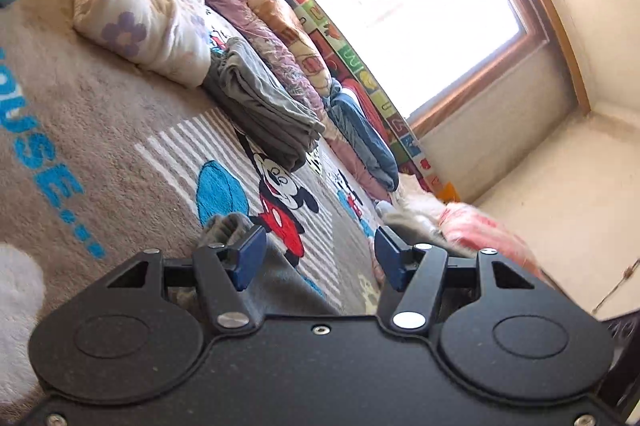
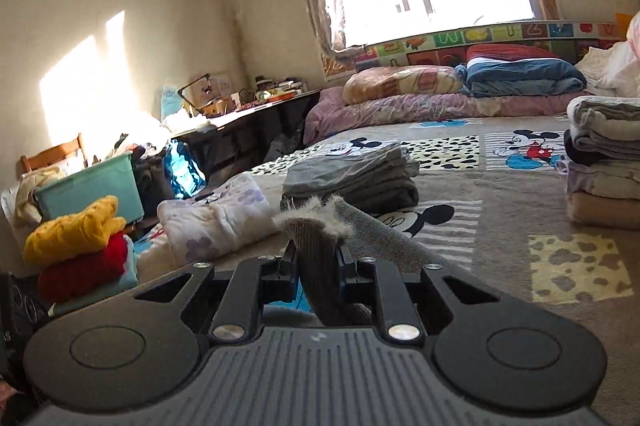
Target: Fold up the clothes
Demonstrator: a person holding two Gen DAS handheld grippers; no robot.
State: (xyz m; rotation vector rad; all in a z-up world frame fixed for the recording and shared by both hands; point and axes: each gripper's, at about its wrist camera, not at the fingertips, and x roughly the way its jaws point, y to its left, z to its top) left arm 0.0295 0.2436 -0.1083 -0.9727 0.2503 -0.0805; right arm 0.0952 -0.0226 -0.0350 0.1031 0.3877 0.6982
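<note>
Grey garment held at one corner

The right gripper (image 2: 318, 272) is clenched on the fur-trimmed grey garment (image 2: 320, 226), low over the bed blanket (image 2: 500, 222). The left gripper (image 1: 318, 258) is released above its other part; it should pinch an edge, then pull flat before folding

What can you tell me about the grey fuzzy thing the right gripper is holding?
The grey knit garment looks thick and woolly, with a pale fluffy lining showing at its top edge. The right gripper is shut on a bunched fold of it, which stands up between the blue pads. The rest trails down onto the Mickey Mouse blanket.
</note>
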